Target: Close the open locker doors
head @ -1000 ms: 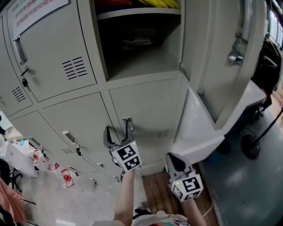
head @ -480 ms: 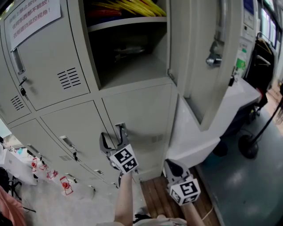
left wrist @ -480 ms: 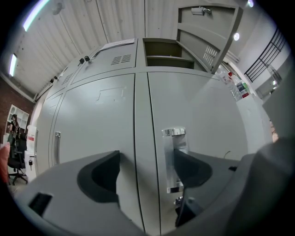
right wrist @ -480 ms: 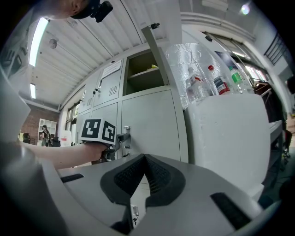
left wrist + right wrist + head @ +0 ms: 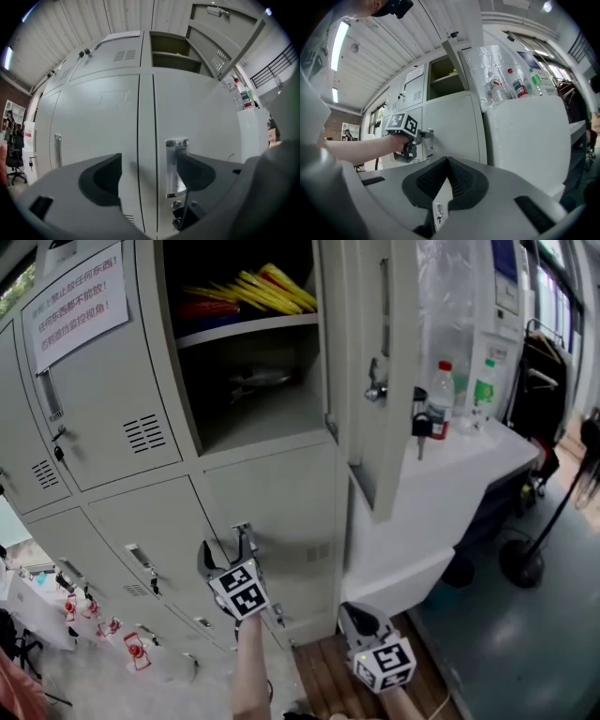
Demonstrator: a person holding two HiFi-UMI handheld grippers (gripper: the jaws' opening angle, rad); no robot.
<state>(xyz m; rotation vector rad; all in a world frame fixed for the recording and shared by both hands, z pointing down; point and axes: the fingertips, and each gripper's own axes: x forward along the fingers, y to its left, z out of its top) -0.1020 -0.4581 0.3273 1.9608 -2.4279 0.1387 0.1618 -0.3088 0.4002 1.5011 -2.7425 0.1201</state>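
Your left claw (image 5: 225, 545) has its jaws apart and holds nothing. It stands at the handle (image 5: 176, 164) of the lower door (image 5: 281, 493); in the left gripper view the handle is just at the inner side of the right-hand jaw, and I cannot tell if they touch. This lower door looks flush with its neighbours, so I judge this part finished. Your right claw (image 5: 356, 620) hangs low beside the counter (image 5: 487, 460), with its jaws closed together on nothing.

The step in hand is now the upper door (image 5: 370, 362). It is swung out wide to the right, above both claws, with its compartment (image 5: 253, 399) open. For the next move you must raise one claw to the free edge of this door and push it leftward until it meets the frame; the left claw is the nearer one.

By count: one door is open, and at least four are shut in the head view. There are two claws. One paper notice (image 5: 80, 301) is on a shut door, and two bottles (image 5: 441, 399) stand on the counter.
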